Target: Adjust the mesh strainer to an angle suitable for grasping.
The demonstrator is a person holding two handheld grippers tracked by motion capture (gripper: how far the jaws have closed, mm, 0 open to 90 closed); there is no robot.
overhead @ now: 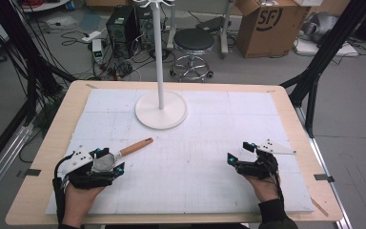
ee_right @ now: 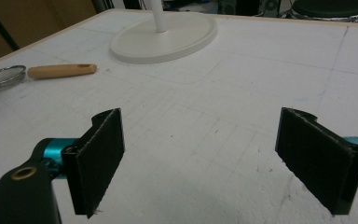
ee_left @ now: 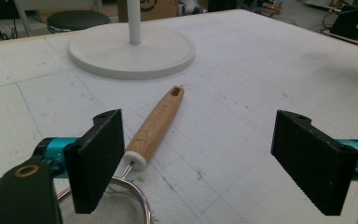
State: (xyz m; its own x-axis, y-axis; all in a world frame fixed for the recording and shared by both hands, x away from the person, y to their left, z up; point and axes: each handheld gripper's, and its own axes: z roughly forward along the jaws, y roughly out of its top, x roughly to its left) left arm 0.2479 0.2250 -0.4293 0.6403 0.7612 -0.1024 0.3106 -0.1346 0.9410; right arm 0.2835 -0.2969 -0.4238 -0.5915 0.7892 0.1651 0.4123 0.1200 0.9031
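the round wire-mesh strainer with a wooden handle [ee_left: 135, 196] is cut off by the left gripper view's bottom edge, its bowl partly hidden behind a black jaw; the tall white stand's [overhead: 160, 57] top is cropped in the high view.

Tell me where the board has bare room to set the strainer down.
Free: the wide patch between the left gripper and the right gripper, in front of the stand's round base, and both far corners beside that base. Crowded: near left, where the strainer lies at the left gripper's open jaws.
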